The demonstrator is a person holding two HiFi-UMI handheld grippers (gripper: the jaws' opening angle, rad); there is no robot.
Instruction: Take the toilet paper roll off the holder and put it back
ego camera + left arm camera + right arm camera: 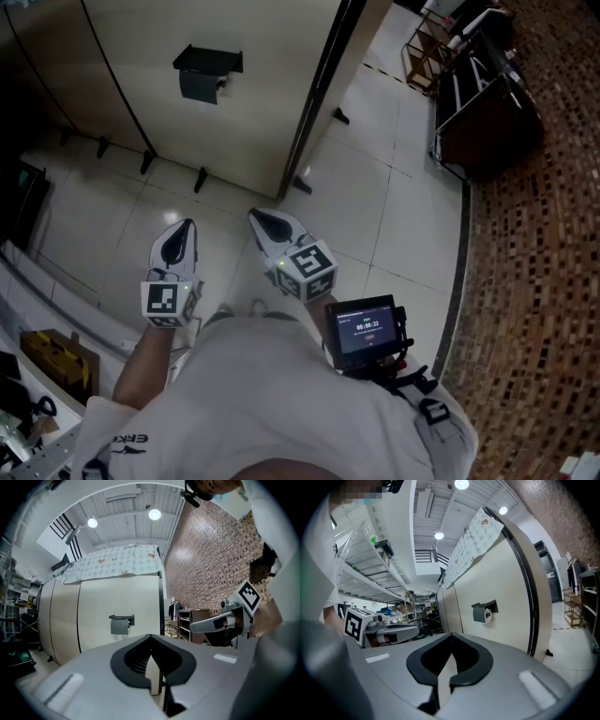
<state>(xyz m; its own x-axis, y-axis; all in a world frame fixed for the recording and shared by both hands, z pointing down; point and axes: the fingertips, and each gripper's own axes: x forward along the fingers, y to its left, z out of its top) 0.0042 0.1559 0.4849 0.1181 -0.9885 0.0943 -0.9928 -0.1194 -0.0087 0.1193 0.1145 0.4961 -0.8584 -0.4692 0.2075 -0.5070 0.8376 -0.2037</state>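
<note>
My left gripper [183, 232] and right gripper [265, 223] are side by side, jaws closed, with nothing between them. The toilet paper roll [488, 615] sits on the holder [206, 61], mounted far and left on the wall panel [272, 103], well apart from me. This arrangement fits a roll awaiting removal or one already returned. In either case, I judge it best to hold both grippers level and steady.

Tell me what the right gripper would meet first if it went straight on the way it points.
Probably the beige partition panel, a little below and left of the toilet paper holder; the way there looks free.
</note>
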